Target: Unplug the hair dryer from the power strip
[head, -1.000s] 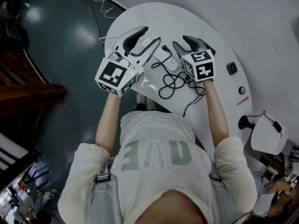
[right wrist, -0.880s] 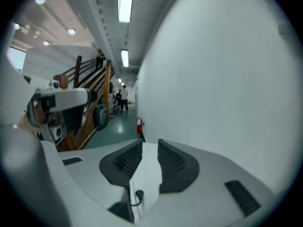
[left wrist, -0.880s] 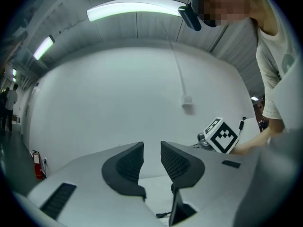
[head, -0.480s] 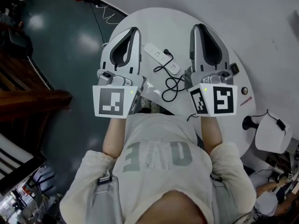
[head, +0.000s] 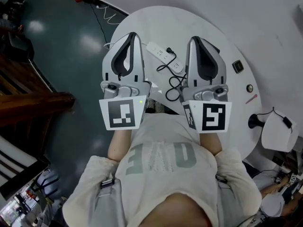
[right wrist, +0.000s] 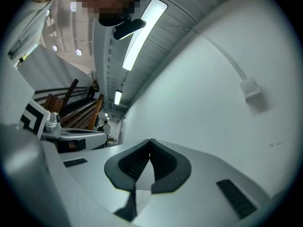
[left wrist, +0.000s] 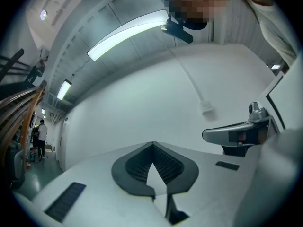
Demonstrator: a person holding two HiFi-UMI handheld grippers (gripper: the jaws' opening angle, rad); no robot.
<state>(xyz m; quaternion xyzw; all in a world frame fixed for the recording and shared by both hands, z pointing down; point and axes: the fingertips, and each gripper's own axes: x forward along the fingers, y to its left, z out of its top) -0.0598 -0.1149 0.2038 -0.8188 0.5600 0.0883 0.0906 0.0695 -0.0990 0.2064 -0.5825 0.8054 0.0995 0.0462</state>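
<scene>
**Both grippers raised and closed empty; plug showing at the strip**

Since a second ago, both grippers are standing higher. They were lying low over the table [head: 182, 20] with jaws spread, one either side of the power strip [head: 160, 55]. Now the left gripper [head: 132, 34] is pointing out over the table's left part with its jaws pressed together on nothing. The right gripper [head: 195, 38] is doing likewise beside it; its jaws have just been closing, with nothing between them.

The power strip is lying where it lay, inward from the table's left edge and between the two grippers in the head view. A black plug [head: 169, 52] is sitting against its far side. The black cable [head: 174, 85] is trailing from the plug in loose loops toward the near edge. No shift of plug or cable is showing against the earlier frames.

The plug appears to be seated, though this height is not settling it. The hair dryer itself is not showing in any view.
</scene>
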